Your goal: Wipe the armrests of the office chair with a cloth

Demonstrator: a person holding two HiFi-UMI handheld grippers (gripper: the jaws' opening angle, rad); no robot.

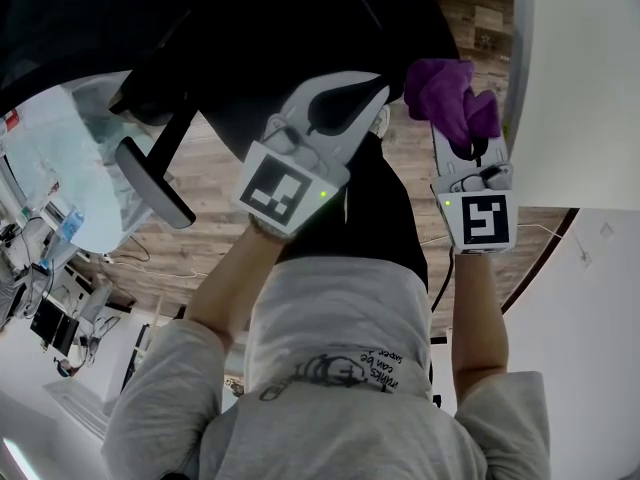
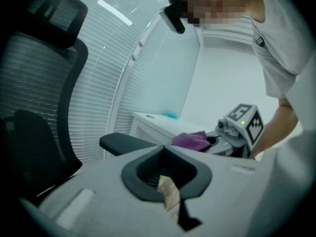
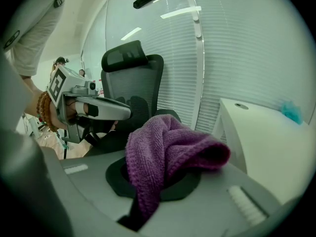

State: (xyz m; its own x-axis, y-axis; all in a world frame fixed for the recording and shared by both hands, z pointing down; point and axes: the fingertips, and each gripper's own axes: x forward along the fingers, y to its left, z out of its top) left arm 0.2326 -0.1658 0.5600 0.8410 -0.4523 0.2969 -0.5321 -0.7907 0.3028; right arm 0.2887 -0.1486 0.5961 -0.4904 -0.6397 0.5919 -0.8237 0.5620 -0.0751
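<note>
Purple cloth (image 3: 168,147) is bunched in the clenched jaws of the right gripper (image 3: 158,177), upper right in the head view, near the office chair (image 3: 133,83). In the left gripper view it sits just past the end of a black armrest (image 2: 126,142); whether they touch cannot be told. The left gripper (image 2: 164,147), mid-frame, is pressed closed on nothing. A white desk (image 3: 261,132) edge stands close at right, with blinds (image 3: 237,48) behind. The print on the shirt (image 1: 340,318) is too small to read
</note>
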